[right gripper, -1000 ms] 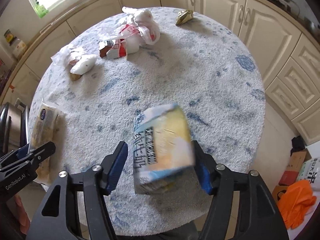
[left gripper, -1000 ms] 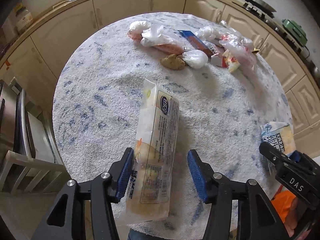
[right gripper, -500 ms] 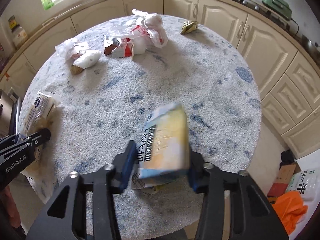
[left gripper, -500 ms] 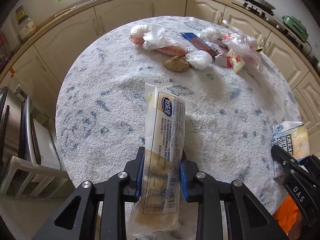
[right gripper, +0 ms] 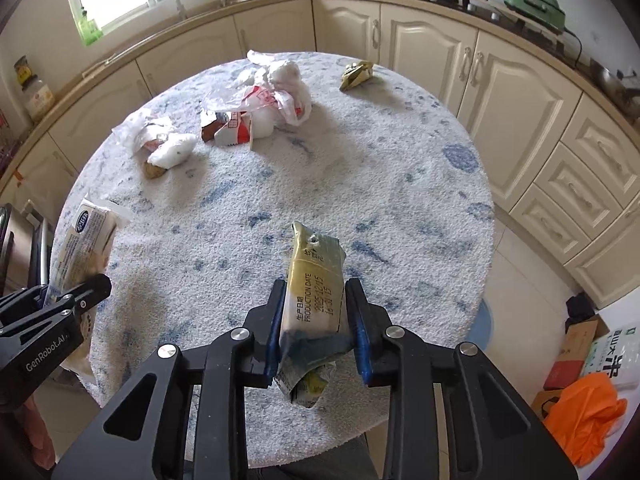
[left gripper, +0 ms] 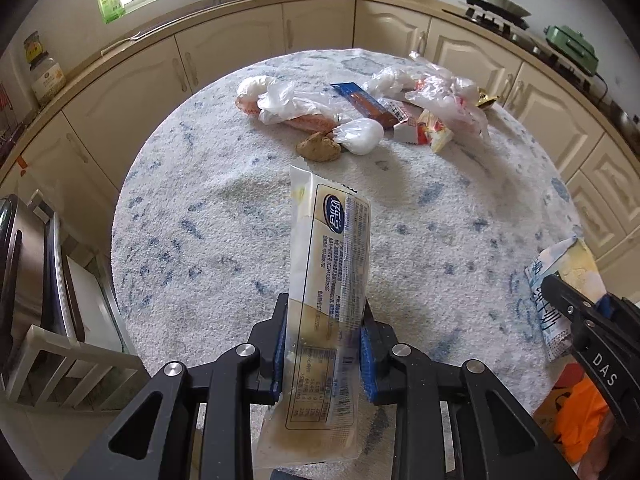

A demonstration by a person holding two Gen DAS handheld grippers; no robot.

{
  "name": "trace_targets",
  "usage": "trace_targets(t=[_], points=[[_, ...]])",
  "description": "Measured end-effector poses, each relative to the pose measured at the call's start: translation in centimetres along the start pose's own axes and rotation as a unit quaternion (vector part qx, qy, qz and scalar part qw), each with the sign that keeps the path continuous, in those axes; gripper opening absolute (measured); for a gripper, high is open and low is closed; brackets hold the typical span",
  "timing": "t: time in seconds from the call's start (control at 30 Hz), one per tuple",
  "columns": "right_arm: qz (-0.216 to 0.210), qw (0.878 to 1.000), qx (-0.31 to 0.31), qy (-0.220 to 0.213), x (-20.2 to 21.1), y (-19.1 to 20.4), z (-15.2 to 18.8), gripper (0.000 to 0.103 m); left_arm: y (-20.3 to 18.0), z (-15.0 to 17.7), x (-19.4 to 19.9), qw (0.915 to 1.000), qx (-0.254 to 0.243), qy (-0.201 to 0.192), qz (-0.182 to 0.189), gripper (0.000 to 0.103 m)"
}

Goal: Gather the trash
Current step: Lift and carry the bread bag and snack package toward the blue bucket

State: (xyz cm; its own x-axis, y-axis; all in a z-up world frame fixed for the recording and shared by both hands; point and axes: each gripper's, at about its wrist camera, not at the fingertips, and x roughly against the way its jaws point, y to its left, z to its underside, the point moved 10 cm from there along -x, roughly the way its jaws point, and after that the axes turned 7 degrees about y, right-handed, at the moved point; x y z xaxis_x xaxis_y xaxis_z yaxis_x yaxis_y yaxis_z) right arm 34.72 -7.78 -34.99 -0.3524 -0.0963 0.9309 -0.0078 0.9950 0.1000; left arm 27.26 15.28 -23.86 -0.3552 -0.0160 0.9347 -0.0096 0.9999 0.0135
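My left gripper point(left gripper: 323, 338) is shut on a long clear bread wrapper point(left gripper: 330, 264) and holds it up above the near edge of the round table point(left gripper: 224, 216). My right gripper point(right gripper: 316, 320) is shut on a crumpled yellow and blue carton point(right gripper: 314, 292), also lifted off the table. The carton shows at the right of the left wrist view point(left gripper: 560, 280), and the wrapper at the left of the right wrist view point(right gripper: 84, 240). More trash lies at the far side: plastic bags point(left gripper: 288, 104), a blue snack wrapper point(left gripper: 360, 100), a white wad point(left gripper: 360, 136), a brown lump point(left gripper: 318, 148).
A red and white milk carton point(right gripper: 234, 128) and a gold foil wrapper point(right gripper: 356, 74) lie at the far side. Cream cabinets point(right gripper: 500, 80) ring the table. An orange bag point(right gripper: 588, 412) and boxes sit on the floor at right. A metal rack point(left gripper: 40, 280) stands at left.
Both grippers closed from open onto their items and lifted them off the table. The carton turned on edge between the right fingers.
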Motion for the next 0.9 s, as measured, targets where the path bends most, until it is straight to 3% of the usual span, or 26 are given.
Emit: trace_targets(t=[0.27, 0.5, 0.63, 0.77, 0.9], points=[[-0.002, 1.0, -0.02, -0.009, 0.9, -1.5, 0.0, 0.029, -0.9, -0.3, 0.8, 0.9997, -0.013, -0.012, -0.018, 0.026], [0.003, 0.999, -0.05, -0.02, 1.9, -4.1, -0.2, 0.029, -3.4, -1.0, 1.8, 0.9987, -0.042, -0.025, -0.012, 0.026], [0.016, 0.996, -0.08, -0.03, 2.6, -7.1, -0.2, 0.029, -5.9, -1.5, 2.2, 0.9973, -0.067, -0.031, -0.002, 0.026], [0.028, 0.992, -0.116, -0.04, 3.6, -10.8, 0.1, 0.029, -9.0, -1.7, 2.4, 0.9949, -0.09, -0.026, 0.037, 0.026], [0.045, 0.986, -0.152, -0.046, 4.6, -14.9, 0.7, 0.029, -12.2, -2.0, 2.6, 0.9913, -0.121, -0.031, 0.043, 0.026]])
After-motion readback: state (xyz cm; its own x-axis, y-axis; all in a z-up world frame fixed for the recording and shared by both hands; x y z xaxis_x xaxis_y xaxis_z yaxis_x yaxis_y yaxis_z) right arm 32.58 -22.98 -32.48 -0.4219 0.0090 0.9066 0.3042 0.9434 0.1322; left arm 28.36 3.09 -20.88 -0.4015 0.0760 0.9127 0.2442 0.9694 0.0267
